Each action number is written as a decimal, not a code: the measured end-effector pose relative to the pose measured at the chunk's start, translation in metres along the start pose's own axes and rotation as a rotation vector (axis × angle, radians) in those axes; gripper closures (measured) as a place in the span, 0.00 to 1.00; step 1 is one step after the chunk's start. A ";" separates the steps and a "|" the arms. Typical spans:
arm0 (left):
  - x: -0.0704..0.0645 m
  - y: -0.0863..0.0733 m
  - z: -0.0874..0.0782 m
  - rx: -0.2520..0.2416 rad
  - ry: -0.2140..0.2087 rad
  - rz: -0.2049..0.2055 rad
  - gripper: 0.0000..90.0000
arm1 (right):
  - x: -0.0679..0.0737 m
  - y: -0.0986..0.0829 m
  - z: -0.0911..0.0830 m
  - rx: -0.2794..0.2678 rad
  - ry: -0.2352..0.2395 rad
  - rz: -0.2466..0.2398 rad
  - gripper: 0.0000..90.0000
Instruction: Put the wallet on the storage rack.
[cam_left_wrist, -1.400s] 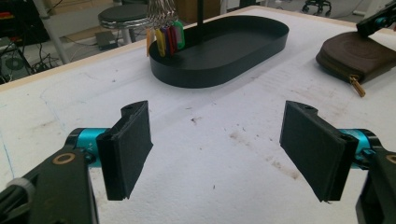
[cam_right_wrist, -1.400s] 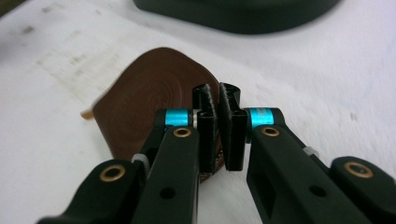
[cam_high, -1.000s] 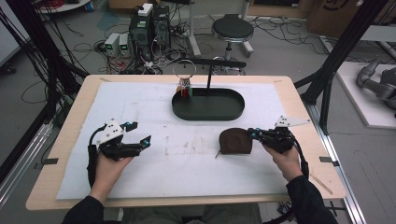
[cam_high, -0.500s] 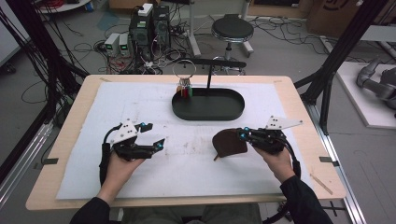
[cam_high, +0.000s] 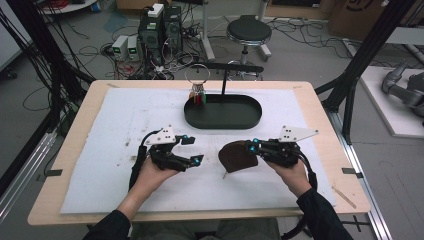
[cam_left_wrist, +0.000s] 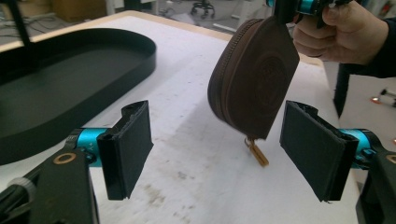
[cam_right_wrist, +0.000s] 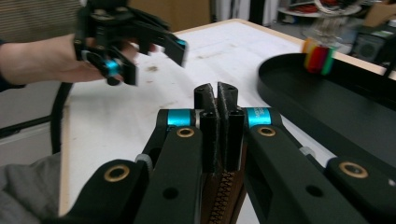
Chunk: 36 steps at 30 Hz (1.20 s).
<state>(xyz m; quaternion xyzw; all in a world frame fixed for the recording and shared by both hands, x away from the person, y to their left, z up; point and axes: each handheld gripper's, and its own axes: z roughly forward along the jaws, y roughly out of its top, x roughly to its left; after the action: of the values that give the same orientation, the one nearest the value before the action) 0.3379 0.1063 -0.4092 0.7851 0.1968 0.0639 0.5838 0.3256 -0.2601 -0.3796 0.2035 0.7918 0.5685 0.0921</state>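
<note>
I am holding both hands low over the white mat, forearms coming in from six o'clock. My right gripper (cam_high: 256, 146) is pinching the brown zip pouch (cam_high: 238, 157) by its edge, jaws clamped tight on it, so the pouch is hanging tilted with its zip pull (cam_left_wrist: 257, 152) dangling near the mat. My left gripper (cam_high: 192, 150) is sitting at nine o'clock of the pouch, jaws wide apart, close but not touching. The black tray (cam_high: 252, 121) is lying at twelve o'clock.
</note>
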 end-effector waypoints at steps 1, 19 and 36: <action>-0.001 0.000 0.004 -0.001 -0.015 -0.003 0.28 | 0.002 0.001 0.002 0.004 0.011 -0.005 0.99; -0.004 -0.004 0.050 0.059 -0.201 -0.012 0.28 | 0.016 0.001 0.016 0.042 0.148 -0.078 0.99; -0.014 -0.005 0.056 0.133 -0.280 0.074 0.68 | 0.014 -0.001 0.017 0.057 0.181 -0.089 0.96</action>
<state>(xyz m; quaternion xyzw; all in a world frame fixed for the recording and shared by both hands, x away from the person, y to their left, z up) 0.3426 0.0522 -0.4298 0.8299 0.0883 -0.0379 0.5495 0.3193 -0.2398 -0.3851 0.1187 0.8209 0.5572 0.0396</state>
